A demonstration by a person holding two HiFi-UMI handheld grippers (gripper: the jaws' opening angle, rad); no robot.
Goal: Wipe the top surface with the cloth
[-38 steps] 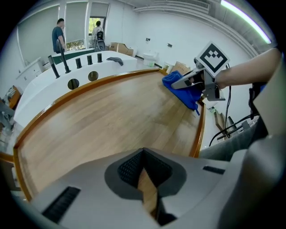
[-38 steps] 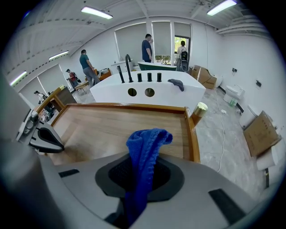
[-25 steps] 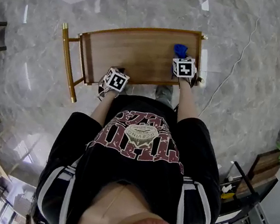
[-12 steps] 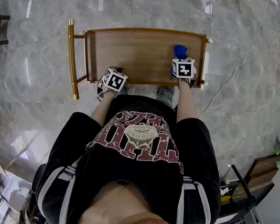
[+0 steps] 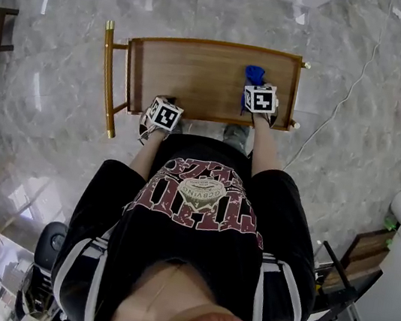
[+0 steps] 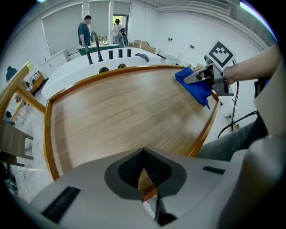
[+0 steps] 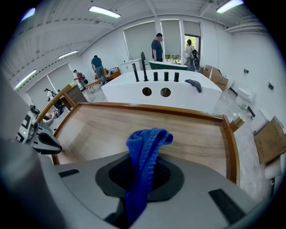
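– Blue and ribbed like knitwear: is that the cloth (image 7: 145,147)?
– Yes. It is soft and bunched into a narrow fold. The right claw (image 7: 142,167) is clenched on it, and its loose end curls up out of the dark, textured pads.
– Where does it sit in the head view?
– Towards the right of the desk (image 5: 191,78), a little above the lower edge, with the blue bundle against the wood.
– What is the desk made of?
– Pale brown wood with a straight grain and a smooth, faintly glossy face. It is rectangular with rounded corners, and a raised orange-brown rim (image 6: 48,134) runs round it. A gold-coloured metal bar (image 5: 109,80) stands off its left end, over grey veined marble floor (image 5: 37,90).
– And the left claw (image 6: 143,159)?
– Its jaws are pressed together with nothing between them. It is at the desk's lower left corner, over the rim, well apart from the cloth.
– How are the arms held?
– Both forearms reach up the frame from a black printed shirt (image 5: 199,194). The right one runs nearly straight and the left one angles out to the left. Each claw's marker cube faces upward
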